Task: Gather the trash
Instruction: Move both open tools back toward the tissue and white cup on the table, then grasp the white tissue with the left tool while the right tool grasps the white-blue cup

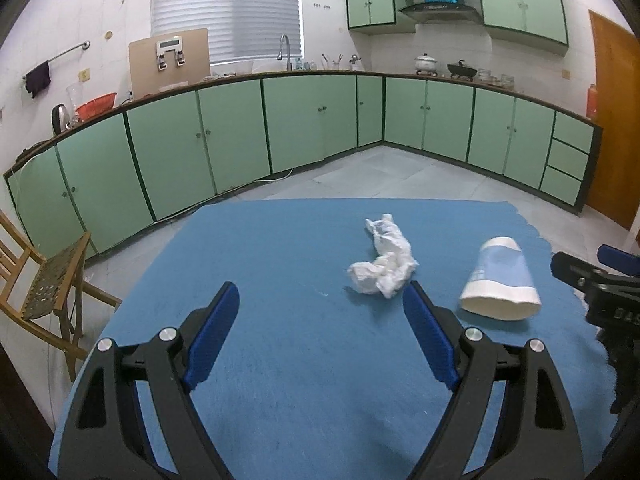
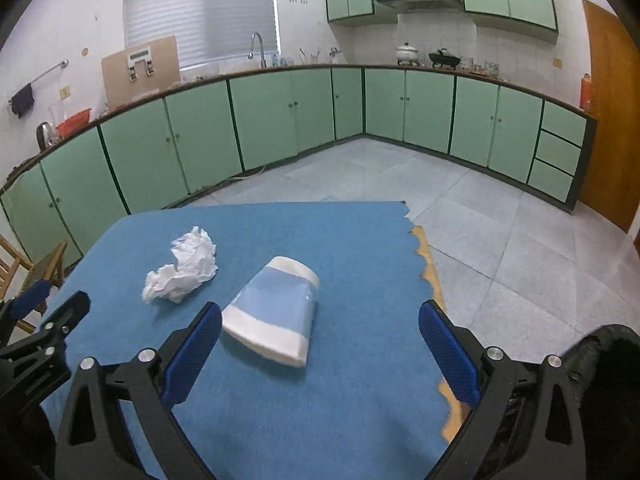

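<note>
Crumpled white paper tissue (image 1: 382, 262) lying on blue felt-covered worktop (image 1: 280, 248) | flattened white-and-pale-blue paper cup (image 2: 272, 310) on its side just beside, apart from tissue | left gripper (image 1: 320, 300) fingers spread wide, holding nothing, right tip near tissue | right gripper (image 2: 320, 320) fingers wide apart, empty, cup lying between them

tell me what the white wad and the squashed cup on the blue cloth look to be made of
White wad: likely tissue or thin paper, matte, with soft crumpled folds. Squashed cup: probably paper, pale blue body with white bands, flattened and creased; coating can't be told.
</note>
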Action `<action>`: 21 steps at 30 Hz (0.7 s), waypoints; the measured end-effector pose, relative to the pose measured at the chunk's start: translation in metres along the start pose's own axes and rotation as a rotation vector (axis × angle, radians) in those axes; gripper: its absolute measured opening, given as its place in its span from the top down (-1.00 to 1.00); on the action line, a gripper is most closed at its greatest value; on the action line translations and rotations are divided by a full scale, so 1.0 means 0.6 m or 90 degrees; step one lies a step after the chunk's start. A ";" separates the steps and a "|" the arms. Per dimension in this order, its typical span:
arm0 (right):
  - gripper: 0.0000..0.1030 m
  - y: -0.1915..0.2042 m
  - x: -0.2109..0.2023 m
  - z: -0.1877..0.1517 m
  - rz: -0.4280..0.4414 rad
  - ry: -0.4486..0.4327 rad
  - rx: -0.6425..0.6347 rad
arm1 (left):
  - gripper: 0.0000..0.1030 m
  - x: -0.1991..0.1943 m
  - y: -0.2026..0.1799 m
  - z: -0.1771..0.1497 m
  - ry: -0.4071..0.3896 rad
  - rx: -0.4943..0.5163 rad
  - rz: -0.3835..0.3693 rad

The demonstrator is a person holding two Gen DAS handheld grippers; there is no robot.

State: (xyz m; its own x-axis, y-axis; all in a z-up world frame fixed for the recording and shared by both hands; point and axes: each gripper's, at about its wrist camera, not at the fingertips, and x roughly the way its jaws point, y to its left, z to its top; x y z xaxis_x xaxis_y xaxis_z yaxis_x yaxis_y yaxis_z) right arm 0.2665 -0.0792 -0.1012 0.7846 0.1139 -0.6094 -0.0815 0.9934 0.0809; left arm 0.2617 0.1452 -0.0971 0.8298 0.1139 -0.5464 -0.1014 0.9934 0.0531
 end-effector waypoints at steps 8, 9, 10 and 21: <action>-0.87 0.016 0.065 0.009 0.002 0.045 0.007 | -0.58 0.036 0.014 -0.001 0.015 -0.001 0.007; -0.87 0.022 0.073 0.011 -0.002 0.050 0.008 | -0.58 0.039 0.017 0.001 0.017 -0.003 0.009; -0.87 0.025 0.076 0.012 -0.003 0.054 0.008 | -0.58 0.041 0.019 0.002 0.017 -0.004 0.010; -0.86 0.042 0.136 0.013 -0.037 0.106 0.016 | -0.58 0.057 0.025 -0.003 0.029 -0.015 0.014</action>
State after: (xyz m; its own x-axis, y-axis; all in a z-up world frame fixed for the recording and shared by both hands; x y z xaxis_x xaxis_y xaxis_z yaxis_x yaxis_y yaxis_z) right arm 0.3334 -0.0449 -0.1427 0.6753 0.0585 -0.7352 -0.0214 0.9980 0.0598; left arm 0.2875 0.1641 -0.1164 0.8013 0.1350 -0.5829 -0.1327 0.9900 0.0469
